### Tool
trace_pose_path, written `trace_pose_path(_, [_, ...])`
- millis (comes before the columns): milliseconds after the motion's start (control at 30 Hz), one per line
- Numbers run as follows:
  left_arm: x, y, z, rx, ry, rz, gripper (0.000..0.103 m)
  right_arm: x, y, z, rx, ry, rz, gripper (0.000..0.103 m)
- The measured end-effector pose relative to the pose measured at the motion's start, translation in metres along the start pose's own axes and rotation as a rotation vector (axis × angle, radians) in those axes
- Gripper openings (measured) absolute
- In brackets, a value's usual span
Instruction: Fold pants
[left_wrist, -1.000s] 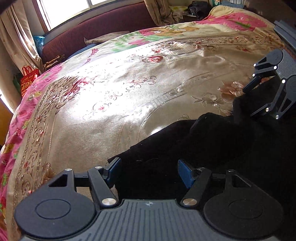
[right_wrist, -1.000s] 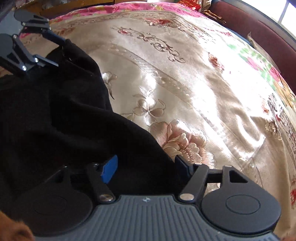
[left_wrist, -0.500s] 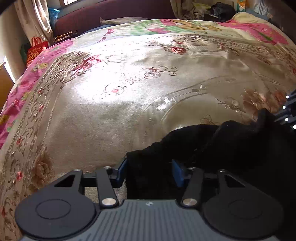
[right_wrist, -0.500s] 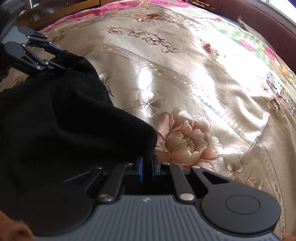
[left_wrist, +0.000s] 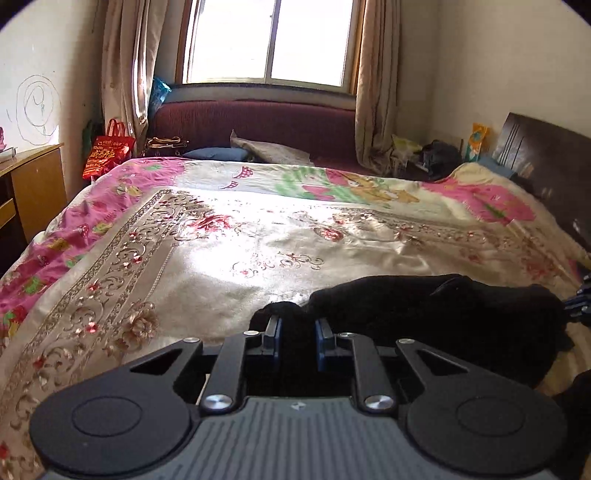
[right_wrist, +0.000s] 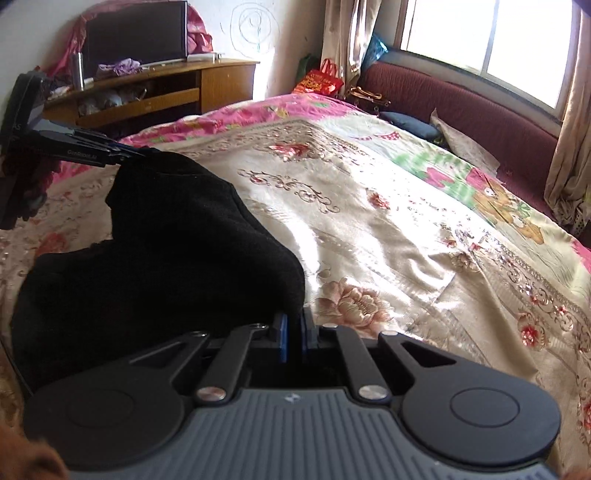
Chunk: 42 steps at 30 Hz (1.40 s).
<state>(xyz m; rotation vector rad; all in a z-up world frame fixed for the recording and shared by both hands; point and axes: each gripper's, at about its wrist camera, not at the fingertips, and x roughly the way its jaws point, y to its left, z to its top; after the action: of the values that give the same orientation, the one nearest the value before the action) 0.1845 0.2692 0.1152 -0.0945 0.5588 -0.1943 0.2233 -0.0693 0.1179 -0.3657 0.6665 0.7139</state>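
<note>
The black pants (left_wrist: 443, 314) hang in a bunch above the flowered bedcover (left_wrist: 221, 280), stretched between my two grippers. My left gripper (left_wrist: 297, 334) has its jaws closing, and a fold of the black cloth fills the gap between the blue pads, gripped. In the right wrist view the pants (right_wrist: 166, 258) sag to the left. My right gripper (right_wrist: 293, 328) is shut on their near edge, and the left gripper (right_wrist: 146, 152) pinches the far corner up high. The right gripper (left_wrist: 578, 299) shows only as a blue tip at the frame's edge.
The wide bed runs to a maroon bench (left_wrist: 258, 125) under the window (left_wrist: 269, 40). A red bag (left_wrist: 107, 151) and a wooden cabinet (right_wrist: 155, 92) with a TV (right_wrist: 136, 33) stand to the left. A dark headboard (left_wrist: 546, 158) is on the right.
Both grippers shut on the pants' edge and rose, lifting the cloth off the bedcover. Both views tilted up, so the window and walls now show.
</note>
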Motion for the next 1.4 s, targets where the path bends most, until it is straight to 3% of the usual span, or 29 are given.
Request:
trace_pose_path(133, [-0.051, -0.001, -0.069, -0.058, 0.047, 0.024, 0.033, -0.035, 0.071, -0.059, -0.042, 0.032, 0.050, 0.007])
trace_pose_path(233, [-0.046, 0.005, -0.127, -0.117, 0.180, 0.069, 0.033, -0.007, 0.115, -0.114, -0.003, 0.155, 0.100, 0.012])
trace_pose_path(300, [-0.043, 0.008, -0.154, -0.157, 0.231, 0.090, 0.033, 0.014, 0.135, -0.138, -0.027, 0.200, 0.064, 0.014])
trace_pose_path(367, [-0.048, 0.010, -0.166, -0.181, 0.234, 0.092, 0.033, 0.016, 0.154, -0.139, -0.159, 0.177, -0.007, 0.016])
trace_pose_path(400, [-0.052, 0.010, -0.167, -0.190, 0.223, 0.086, 0.033, 0.013, 0.162, -0.136, -0.212, 0.168, -0.034, 0.019])
trace_pose_path(467, [-0.056, 0.010, -0.166, -0.190, 0.198, 0.086, 0.034, 0.004, 0.168, -0.127, -0.266, 0.128, -0.035, 0.036])
trace_pose_path(733, [-0.060, 0.016, -0.173, -0.256, 0.184, 0.050, 0.046, 0.030, 0.204, -0.105, -0.390, 0.037, 0.010, 0.038])
trace_pose_path(900, [-0.057, 0.020, -0.162, -0.285, 0.146, 0.032, 0.051, 0.052, 0.237, -0.094, -0.410, -0.021, 0.035, 0.035])
trace_pose_path(933, [-0.053, 0.021, -0.157, -0.281, 0.146, 0.036, 0.051, 0.057, 0.238, -0.089, -0.400, -0.008, 0.038, 0.030])
trace_pose_path(967, [-0.048, 0.020, -0.152, -0.272, 0.158, 0.052, 0.051, 0.061, 0.238, -0.083, -0.378, 0.008, 0.047, 0.017])
trace_pose_path(1000, [-0.042, 0.019, -0.147, -0.255, 0.171, 0.070, 0.049, 0.064, 0.237, -0.078, -0.354, 0.024, 0.061, 0.013])
trace_pose_path(1067, [-0.034, 0.019, -0.138, -0.234, 0.165, 0.057, 0.031, 0.066, 0.231, -0.066, -0.277, 0.052, 0.078, 0.011])
trace_pose_path(1267, [-0.059, 0.028, -0.103, -0.201, 0.005, 0.032, 0.022, 0.036, 0.217, -0.024, -0.089, 0.007, 0.082, 0.010])
trace_pose_path(1400, [-0.086, 0.045, -0.108, -0.218, -0.063, 0.082, 0.022, 0.015, 0.241, -0.014, -0.119, -0.101, 0.069, 0.010])
